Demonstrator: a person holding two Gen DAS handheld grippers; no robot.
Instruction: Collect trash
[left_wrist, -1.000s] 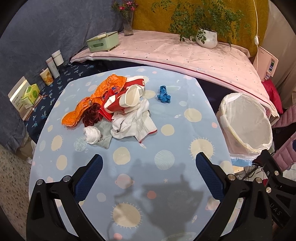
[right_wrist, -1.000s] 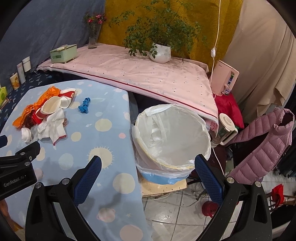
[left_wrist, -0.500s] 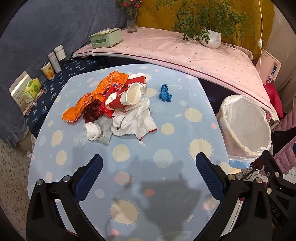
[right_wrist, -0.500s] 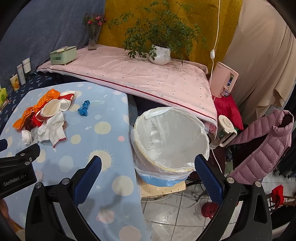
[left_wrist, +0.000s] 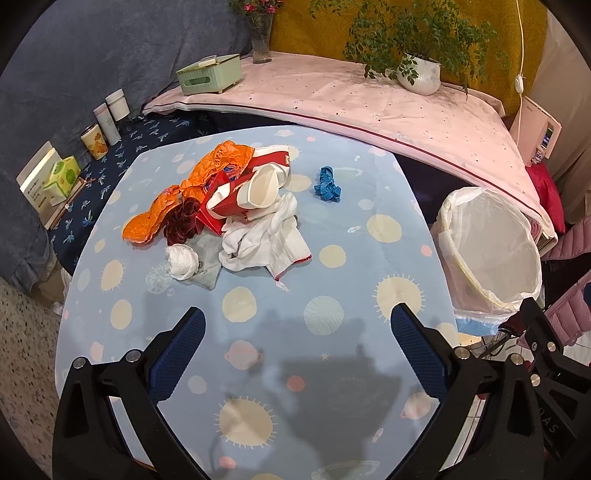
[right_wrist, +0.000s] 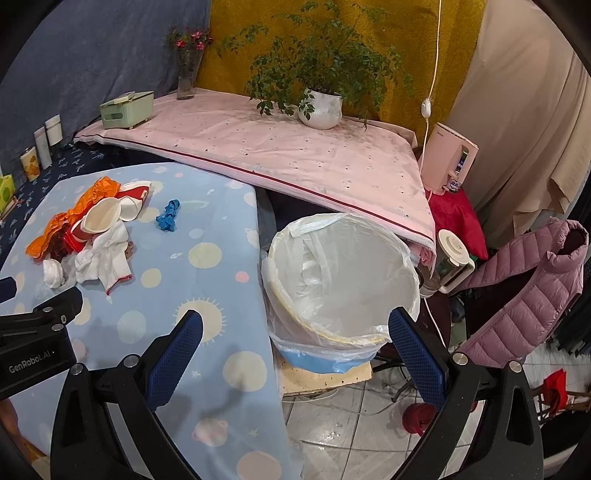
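Observation:
A heap of trash lies on the blue planet-print table (left_wrist: 332, 288): an orange wrapper (left_wrist: 207, 173), a red and white paper cup (left_wrist: 255, 188), white cloth (left_wrist: 266, 236), a crumpled white tissue (left_wrist: 181, 260), and a blue scrap (left_wrist: 327, 184) set apart. A white-lined bin (right_wrist: 343, 280) stands off the table's right edge. My left gripper (left_wrist: 295, 332) hovers open over the near table, short of the heap. Open too, my right gripper (right_wrist: 293, 339) hangs above the bin's near rim. Both hold nothing.
A pink-covered shelf (right_wrist: 295, 155) runs behind, carrying a potted plant (right_wrist: 321, 107), a green tissue box (left_wrist: 208, 74) and a vase (right_wrist: 186, 79). Cups (left_wrist: 96, 140) and boxes line the left ledge. A pink jacket (right_wrist: 528, 280) and a jug (right_wrist: 452, 262) sit right of the bin.
Both grippers have drifted back and slightly up, so the heap and bin appear a little farther. Nothing was picked up; jaws stay open.

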